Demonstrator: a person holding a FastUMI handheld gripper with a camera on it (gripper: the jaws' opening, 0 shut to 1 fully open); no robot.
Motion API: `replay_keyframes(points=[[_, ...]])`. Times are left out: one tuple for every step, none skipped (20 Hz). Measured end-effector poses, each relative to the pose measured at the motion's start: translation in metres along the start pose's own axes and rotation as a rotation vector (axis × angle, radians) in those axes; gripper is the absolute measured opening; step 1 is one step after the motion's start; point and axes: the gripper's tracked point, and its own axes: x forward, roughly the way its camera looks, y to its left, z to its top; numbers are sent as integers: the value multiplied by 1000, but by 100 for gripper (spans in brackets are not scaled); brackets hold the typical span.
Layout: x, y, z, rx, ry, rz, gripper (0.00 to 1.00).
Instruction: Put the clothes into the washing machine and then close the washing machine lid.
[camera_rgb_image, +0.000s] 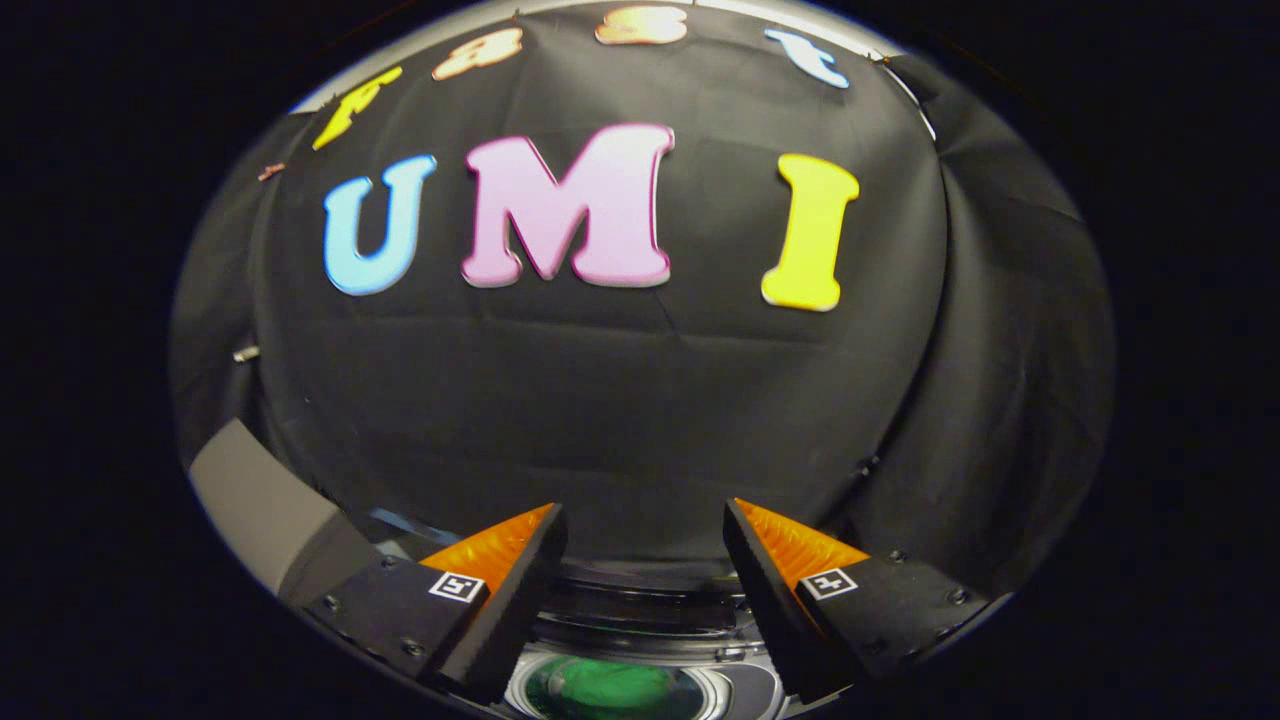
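Gripper (645, 540) spread wide, nothing held, raised above washer (640, 625) and facing the wall. Green clothes (600, 688) already down in the washer drum, below and between the fingers. Loading looks done; lid step in hand. Grey panel (265, 505) left of washer, probably the open lid, can't confirm. Next: swing over to it, push it down onto washer.
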Motion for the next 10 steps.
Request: replay_keyframes(points=[[1, 4, 4, 77, -23, 37, 100], [-3, 0, -2, 138, 5, 46, 100], [-3, 1, -4, 131, -8, 61, 99], [-2, 1, -5, 114, -21, 78, 100], [0, 1, -5, 119, -31, 84, 100], [4, 1, -4, 123, -47, 83, 100], [4, 1, -3, 118, -72, 79, 100], [3, 1, -2, 114, -105, 73, 100], [-1, 3, -1, 114, -124, 69, 100], [-4, 3, -1, 115, -131, 61, 100]])
